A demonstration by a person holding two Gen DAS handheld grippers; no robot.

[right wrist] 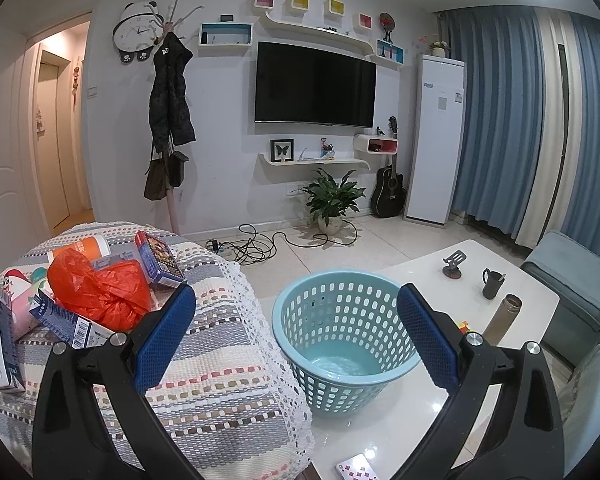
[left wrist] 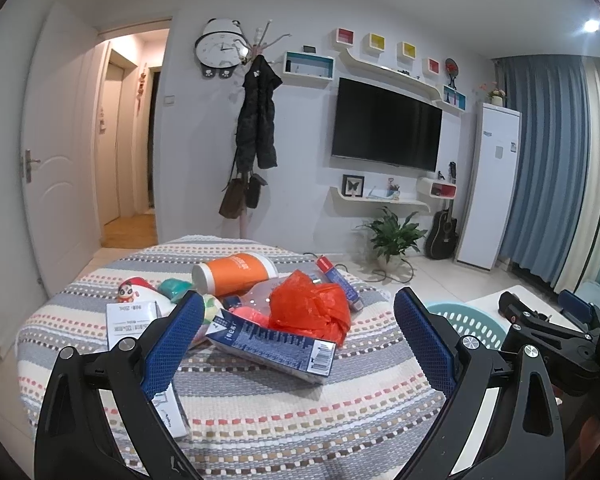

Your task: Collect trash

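A pile of trash lies on a striped cloth (left wrist: 260,408): a crumpled red plastic bag (left wrist: 310,310), a blue-and-white carton (left wrist: 272,346), an orange-and-white canister (left wrist: 234,274), a white box (left wrist: 132,322), a small blue box (left wrist: 340,280) and a panda-print pack (left wrist: 134,288). My left gripper (left wrist: 296,344) is open, just in front of the carton. My right gripper (right wrist: 296,336) is open and empty above a light blue basket (right wrist: 340,340). In the right wrist view the red bag (right wrist: 100,288) and the carton (right wrist: 66,322) lie to its left.
The basket stands on a white table (right wrist: 440,300) with a black cup (right wrist: 492,282), a brown bottle (right wrist: 504,316) and a phone stand (right wrist: 454,264). Cables (right wrist: 260,246) and a potted plant (right wrist: 332,200) are on the floor. A blue seat (right wrist: 572,280) is at the right.
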